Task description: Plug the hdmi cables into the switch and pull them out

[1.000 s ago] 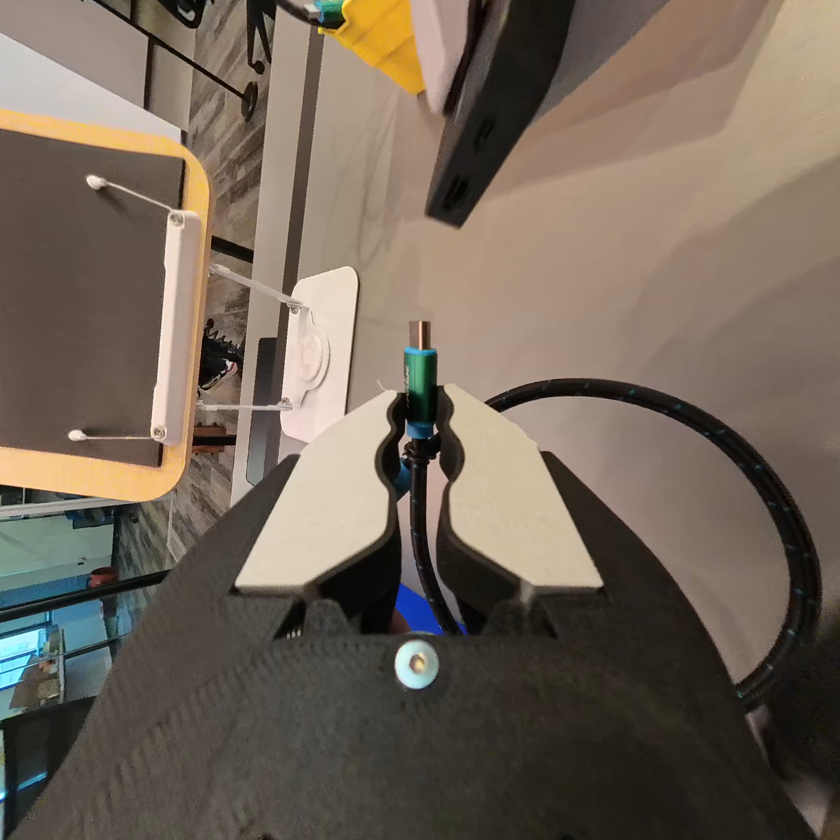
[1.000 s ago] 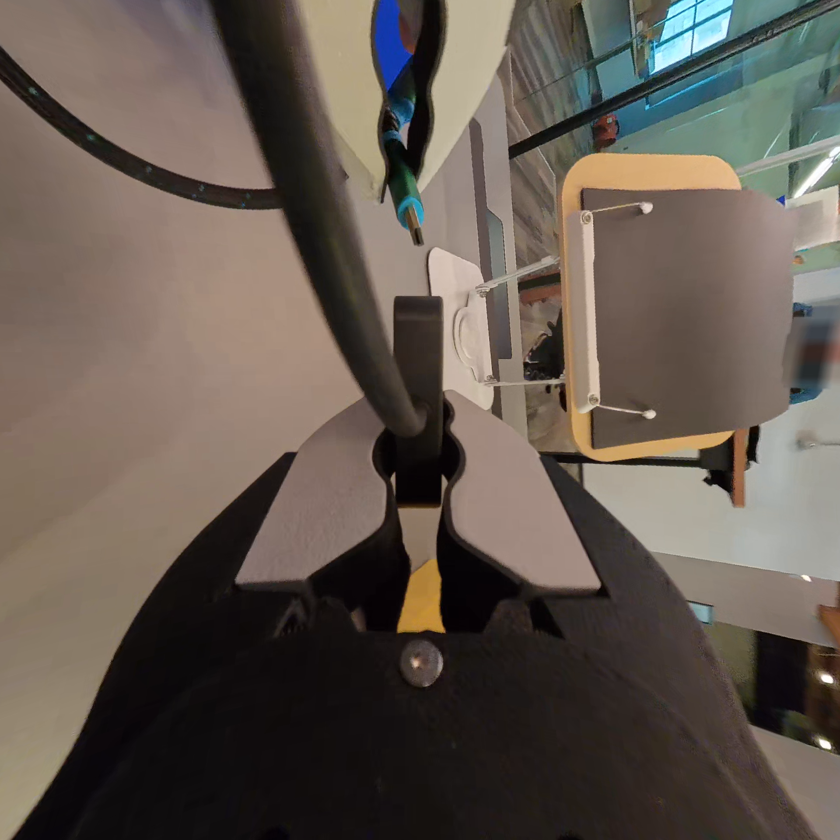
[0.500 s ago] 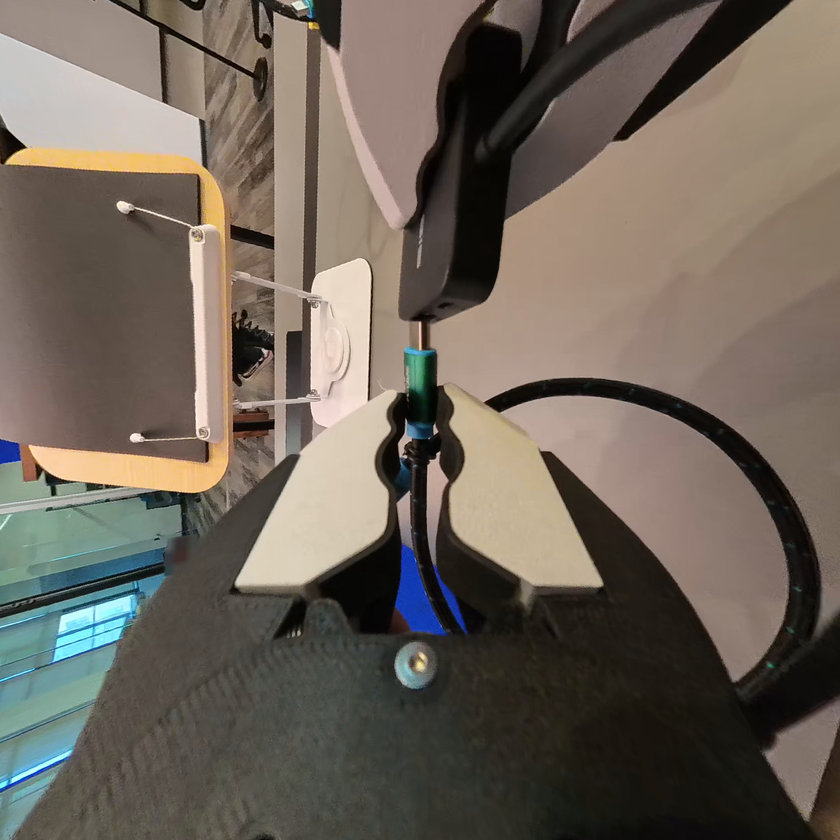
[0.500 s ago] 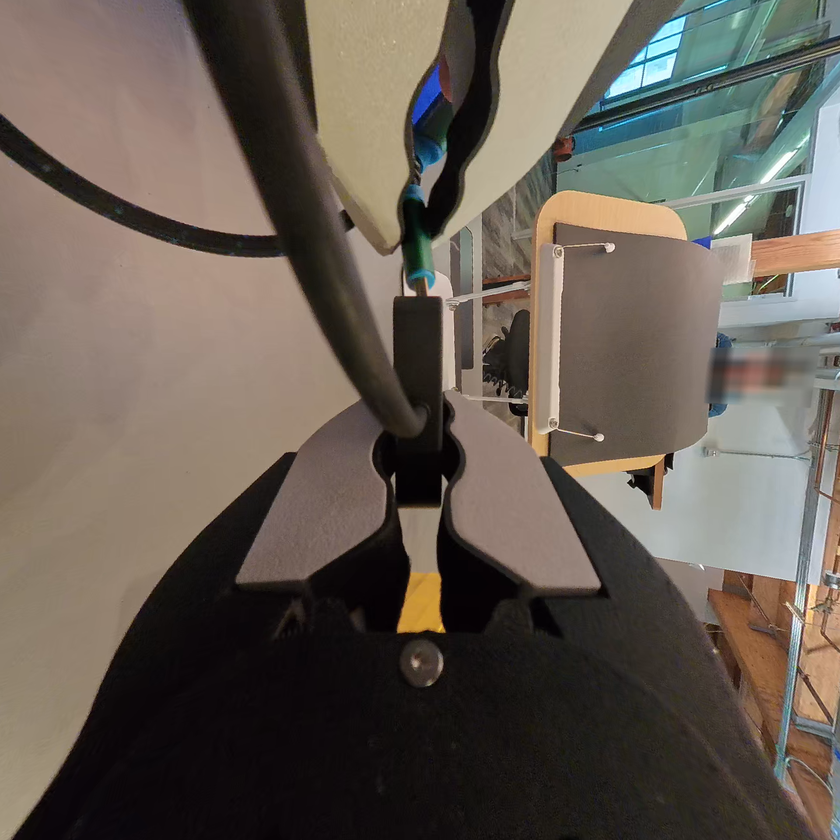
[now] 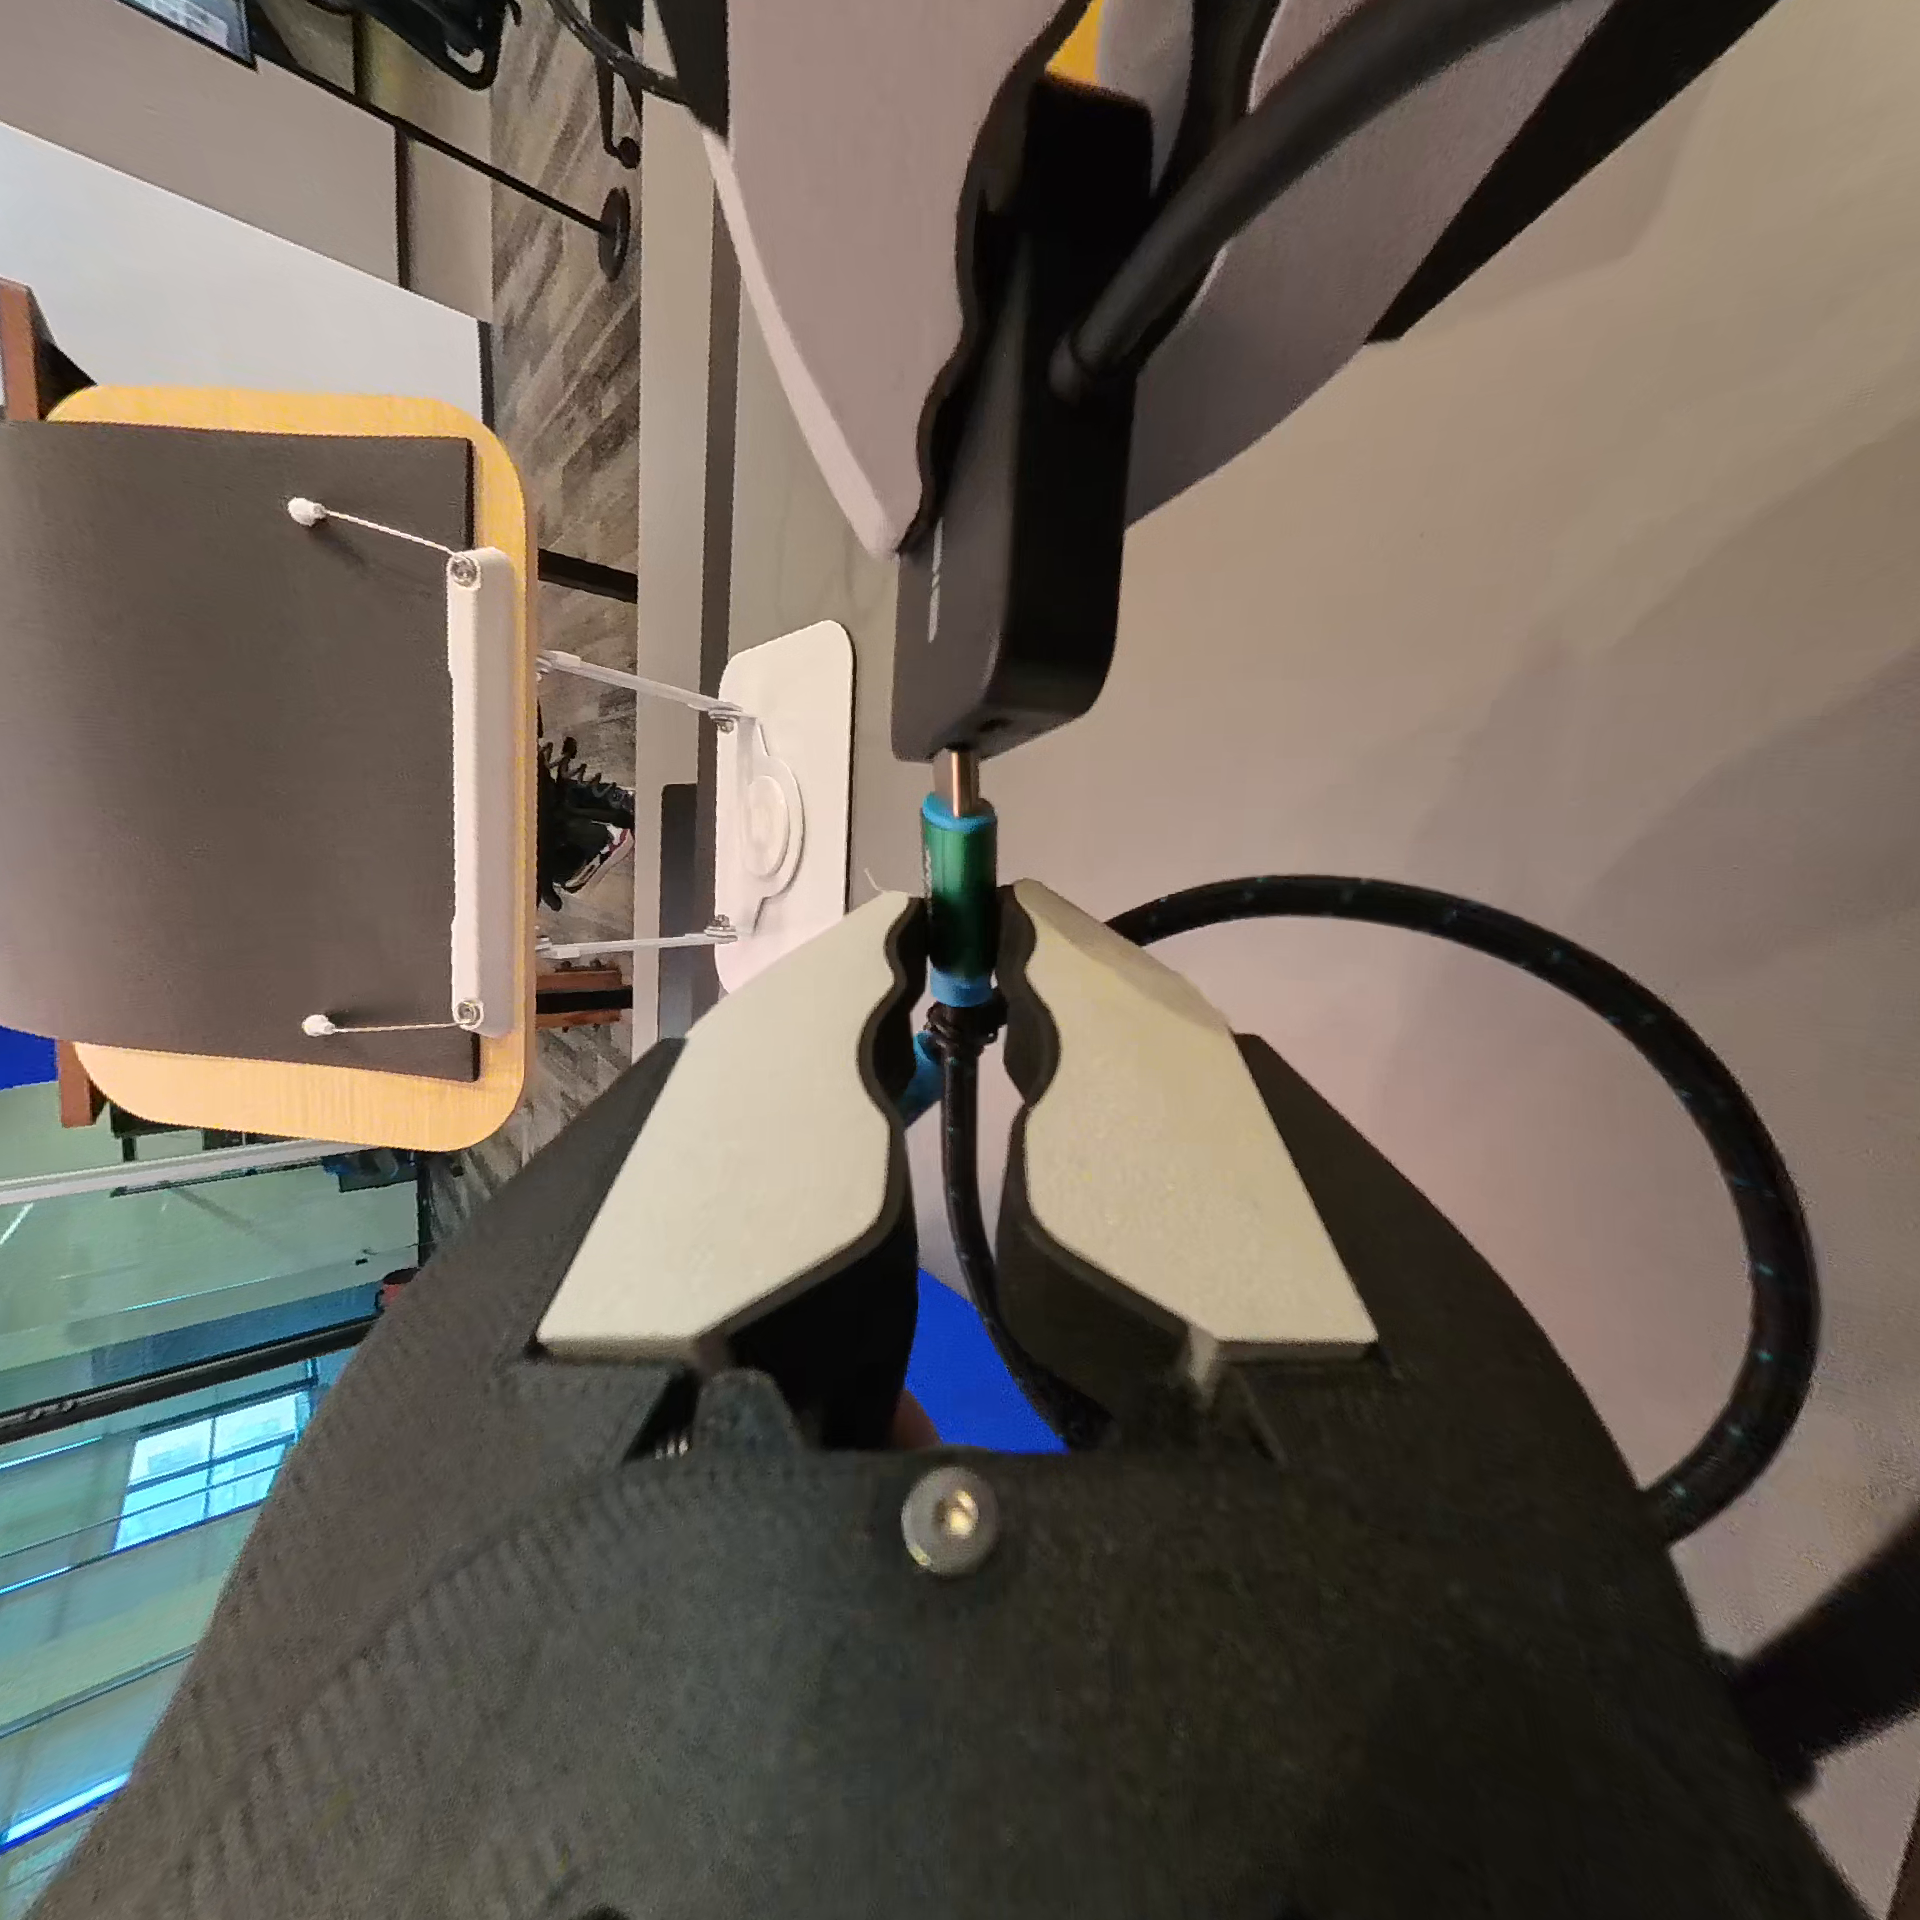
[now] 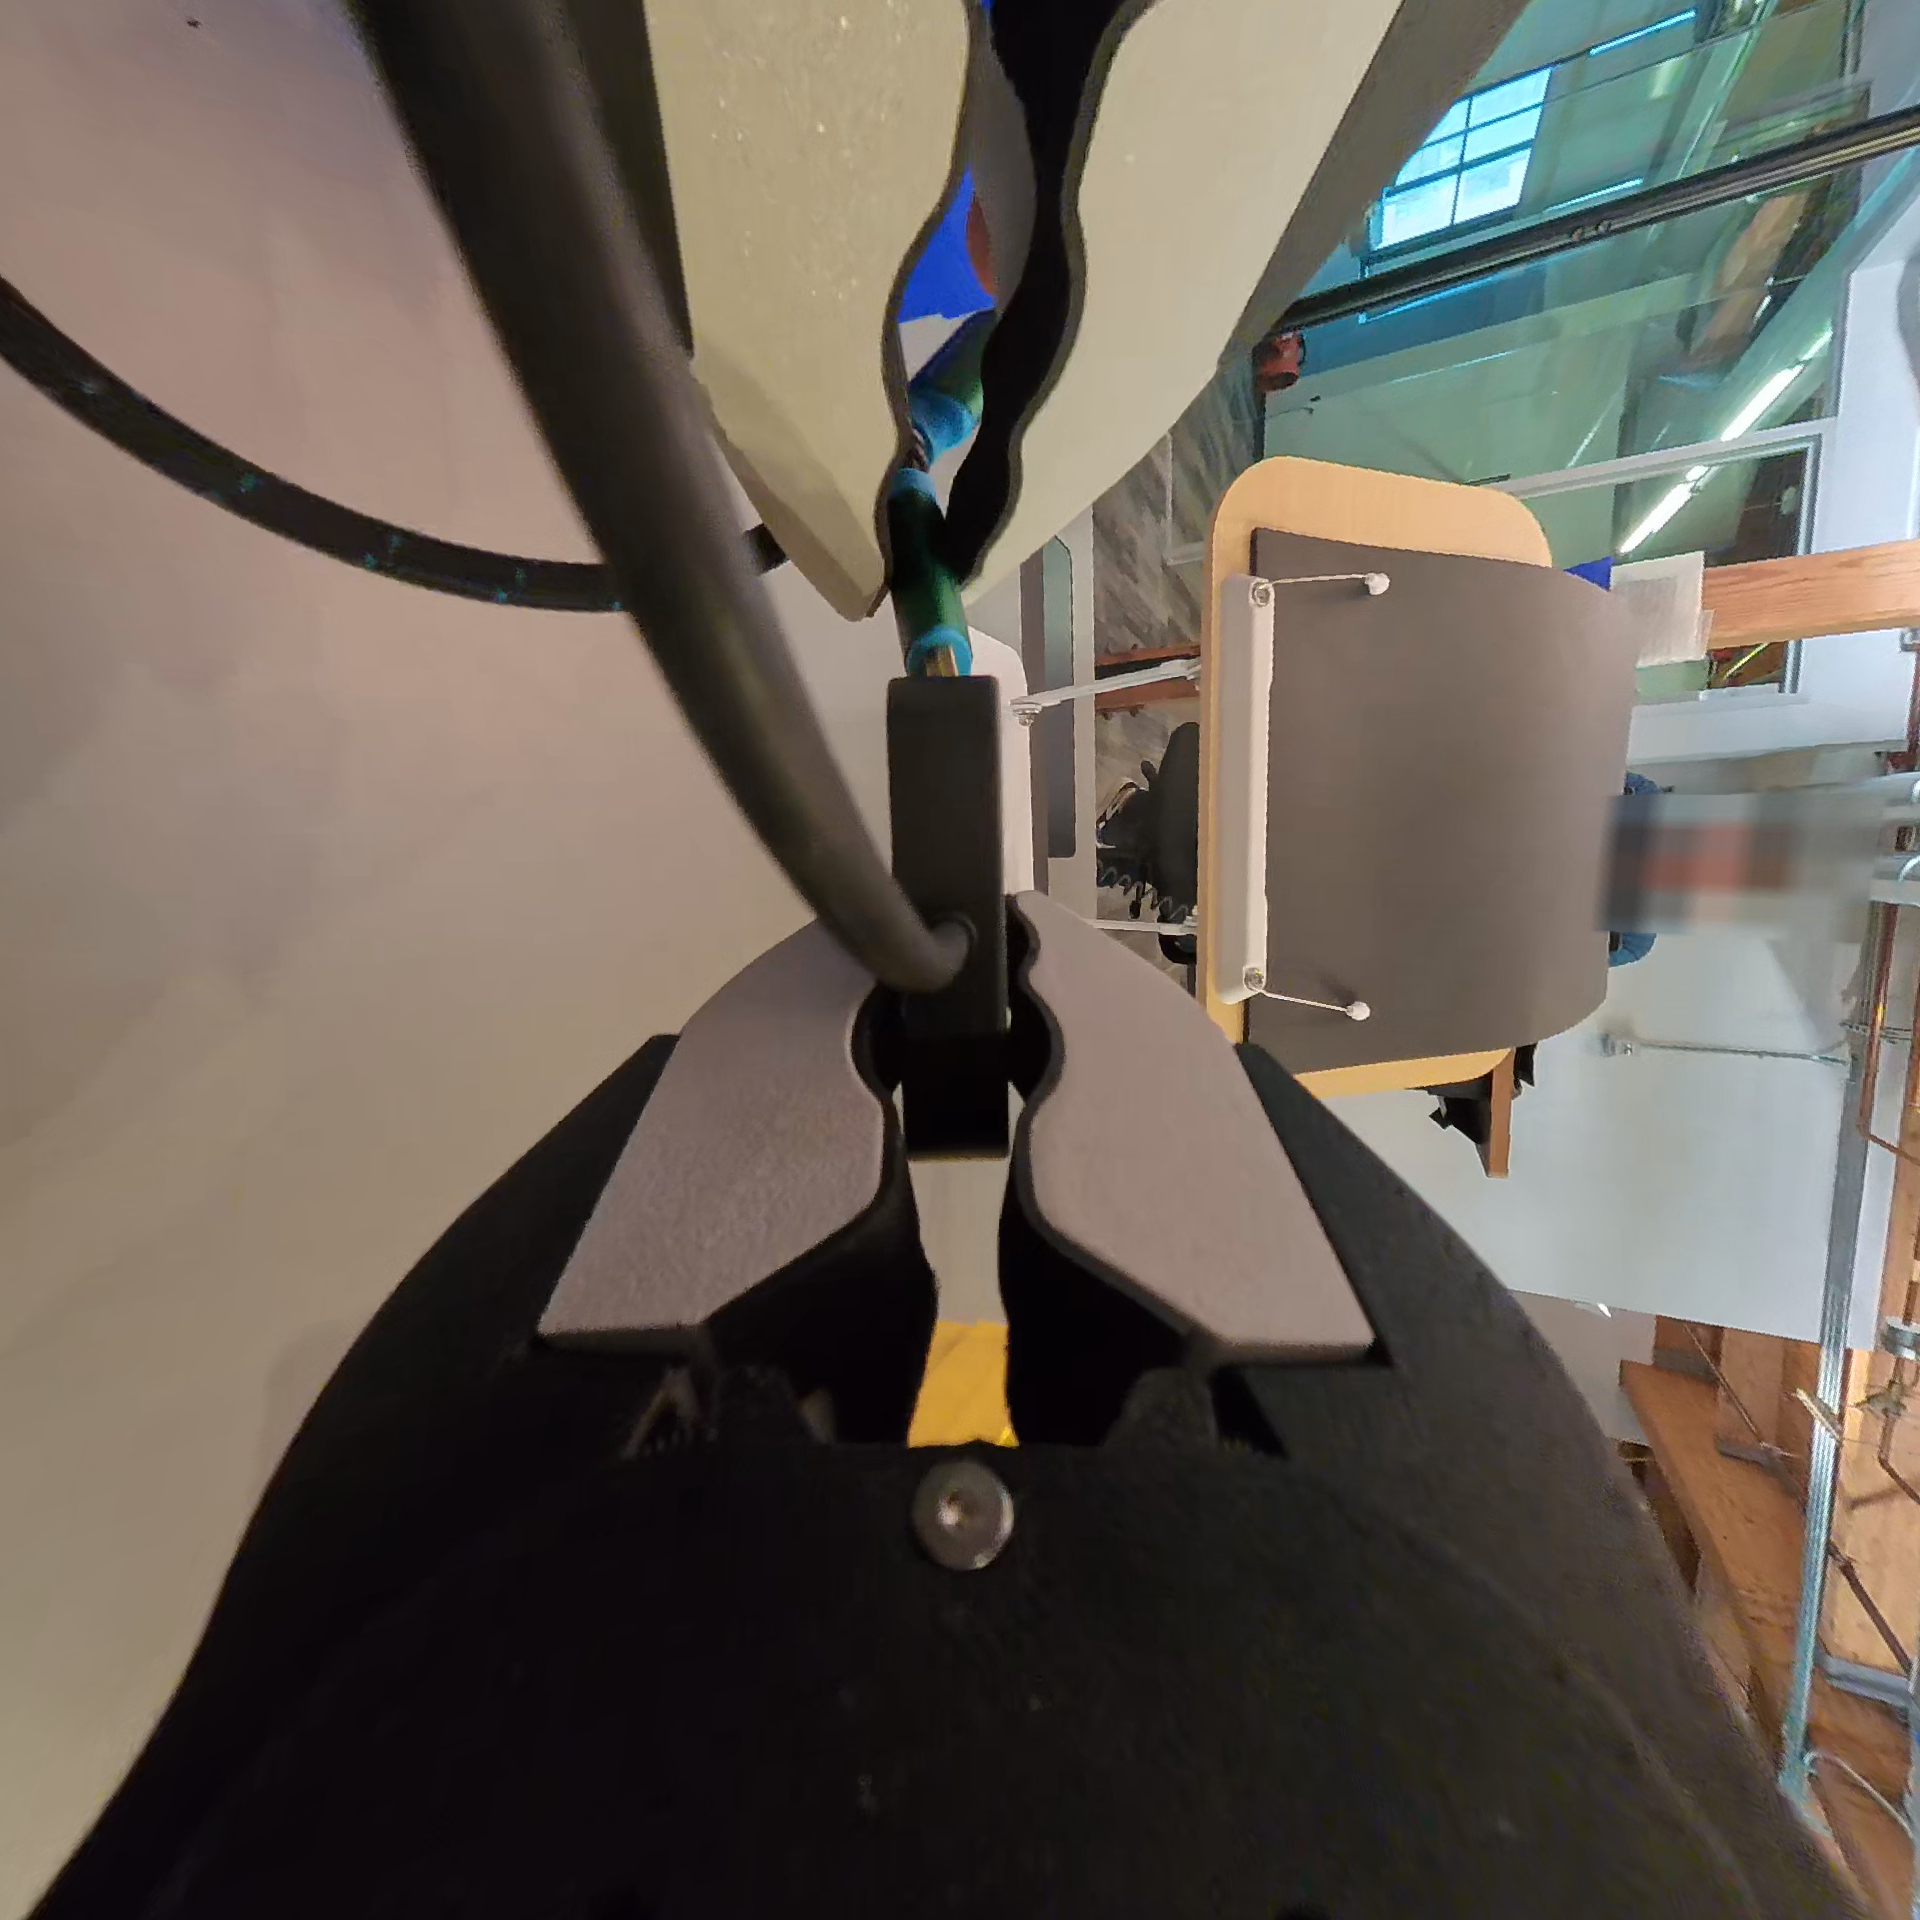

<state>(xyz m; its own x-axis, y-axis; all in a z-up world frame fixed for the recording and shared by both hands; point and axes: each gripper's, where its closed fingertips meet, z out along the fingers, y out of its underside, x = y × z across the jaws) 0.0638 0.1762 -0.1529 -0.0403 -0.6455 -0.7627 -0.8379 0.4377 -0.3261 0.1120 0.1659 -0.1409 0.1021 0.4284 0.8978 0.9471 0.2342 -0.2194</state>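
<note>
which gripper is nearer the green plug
Left. The left hand-held gripper is clamped on the green plug; the right hand-held gripper holds the black switch at the plug's tip.

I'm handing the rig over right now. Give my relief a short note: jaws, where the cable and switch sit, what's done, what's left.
Left gripper: jaws shut on the green plug of the braided cable.
Right gripper: jaws shut on the black switch, which has its own thick black lead.
Both are held in the air, plug in line with the switch's end port; the metal tip is just entering, not seated.
Left: push home, then pull out.
</note>
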